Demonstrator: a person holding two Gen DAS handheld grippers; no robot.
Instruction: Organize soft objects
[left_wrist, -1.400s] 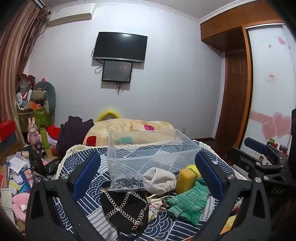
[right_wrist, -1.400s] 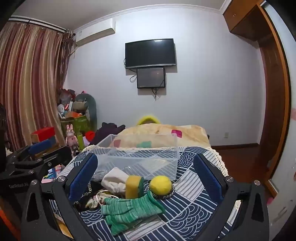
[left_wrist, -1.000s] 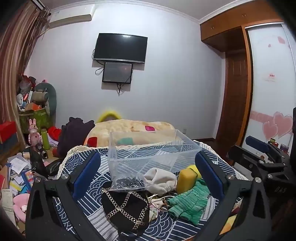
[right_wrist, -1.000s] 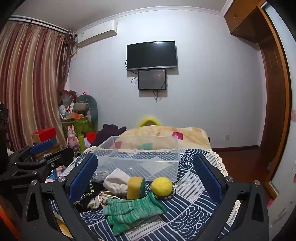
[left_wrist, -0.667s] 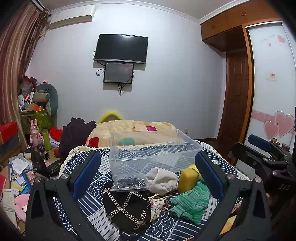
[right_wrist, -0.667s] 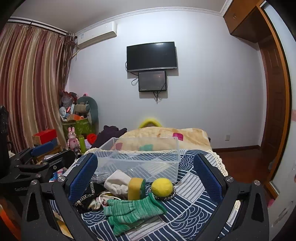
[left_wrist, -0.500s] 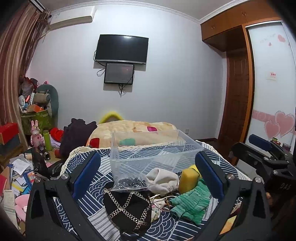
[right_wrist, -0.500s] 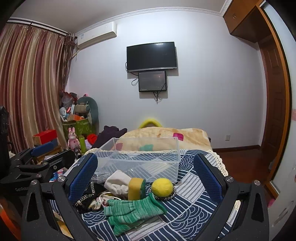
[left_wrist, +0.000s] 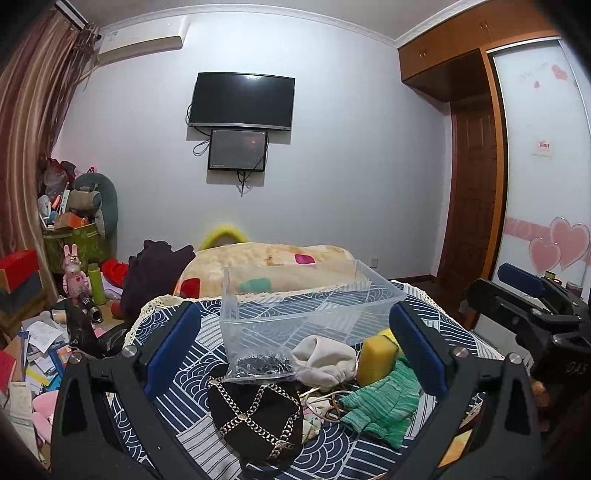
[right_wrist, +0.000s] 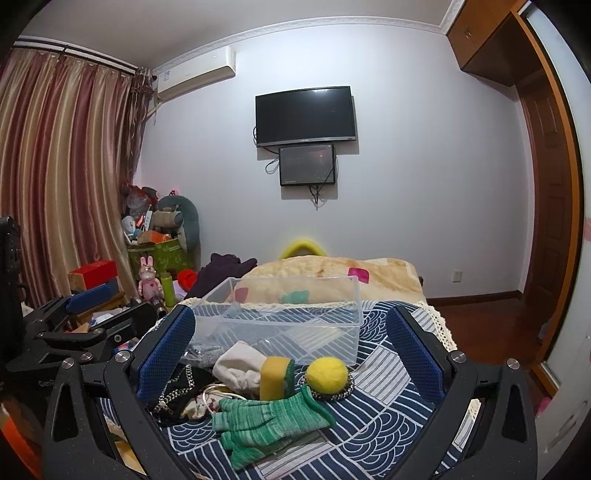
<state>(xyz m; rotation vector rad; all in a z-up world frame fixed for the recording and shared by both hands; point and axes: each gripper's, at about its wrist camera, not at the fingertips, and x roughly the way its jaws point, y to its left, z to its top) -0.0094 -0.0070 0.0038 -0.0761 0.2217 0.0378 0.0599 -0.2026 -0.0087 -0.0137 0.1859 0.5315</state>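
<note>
**Both sets of fingers spread, nothing held, soft stuff lying in front of the bin**

My left gripper (left_wrist: 293, 345): fingers (left_wrist: 173, 347) spread wide, nothing betw. them, hovering above the desk (left_wrist: 184, 406) w/ the blue wave-pattern cloth. My right gripper (right_wrist: 290, 349): same, fingers (right_wrist: 166, 350) wide apart, holding nothing, also up off the cloth.

Straight ahead of the left fingers: black hat (left_wrist: 255, 417) w/ gold chain criss-cross, nearest to me. Just behind it a small clear bag (left_wrist: 260, 363) of dark bits, leaning against the front wall of the clear plastic bin (left_wrist: 236, 325). Right of the bag a cream cloth pouch (left_wrist: 325, 360), then a yellow sponge (left_wrist: 375, 358) standing on edge, touching the pouch. Green knit glove (left_wrist: 382, 402) lies flat in front of the sponge, fingers toward me.

From the right view: glove (right_wrist: 269, 421) centre-low, sponge (right_wrist: 275, 376) just behind it, yellow ball (right_wrist: 327, 373) right of the sponge, sitting on a dark beaded ring (right_wrist: 345, 391). Pouch (right_wrist: 238, 365) left of the sponge. Bin (right_wrist: 351, 332) behind them all; looks like nothing inside.

Beyond the desk: a bed w/ beige blanket (right_wrist: 332, 273), TV (right_wrist: 306, 115) on the wall, smaller screen (right_wrist: 307, 164) under it, curtains (right_wrist: 55, 184) to the left.
</note>
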